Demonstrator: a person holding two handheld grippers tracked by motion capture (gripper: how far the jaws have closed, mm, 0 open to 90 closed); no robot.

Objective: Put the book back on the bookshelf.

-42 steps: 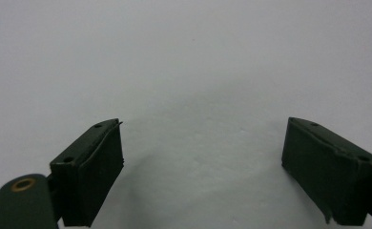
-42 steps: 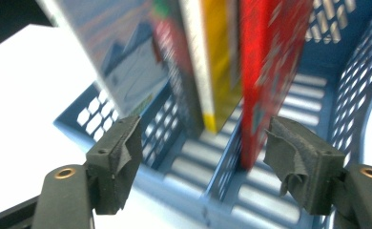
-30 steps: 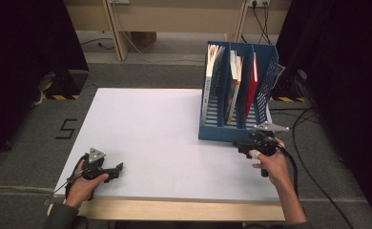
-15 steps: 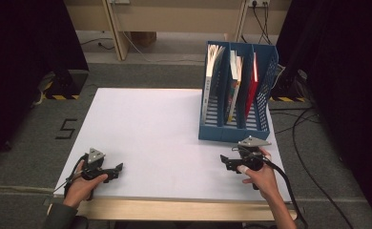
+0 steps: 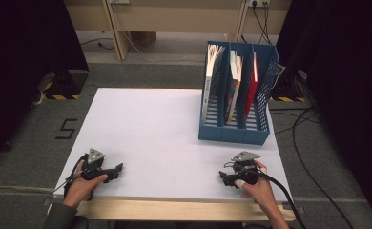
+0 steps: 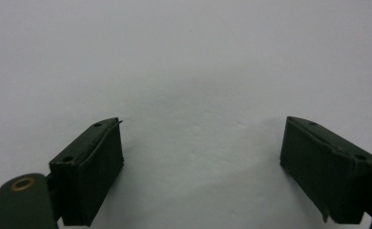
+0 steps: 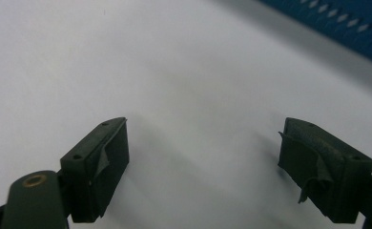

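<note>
A blue three-slot file holder point(image 5: 236, 133) stands at the back right of the white table point(image 5: 165, 129), with books and a red folder point(image 5: 253, 83) upright in its slots. My left gripper point(image 5: 119, 168) rests low at the near left edge, held by a hand; its jaws stand wide apart over bare table in the left gripper view point(image 6: 203, 157). My right gripper point(image 5: 224, 177) sits near the front right edge, in front of the holder and pointing left. Its jaws are open and empty point(image 7: 203, 162), with the holder's blue wall point(image 7: 346, 24) at the upper right.
Grey carpet with a taped "5" point(image 5: 67, 129) lies to the left of the table. Cables point(image 5: 298, 124) run over the floor at the right. Wooden furniture legs point(image 5: 115, 28) stand beyond the far edge. A wooden strip point(image 5: 174, 210) borders the table's near edge.
My right hand has come down and towards the near edge, away from the file holder's front, and now sits low over the table. The left hand has stayed put.
</note>
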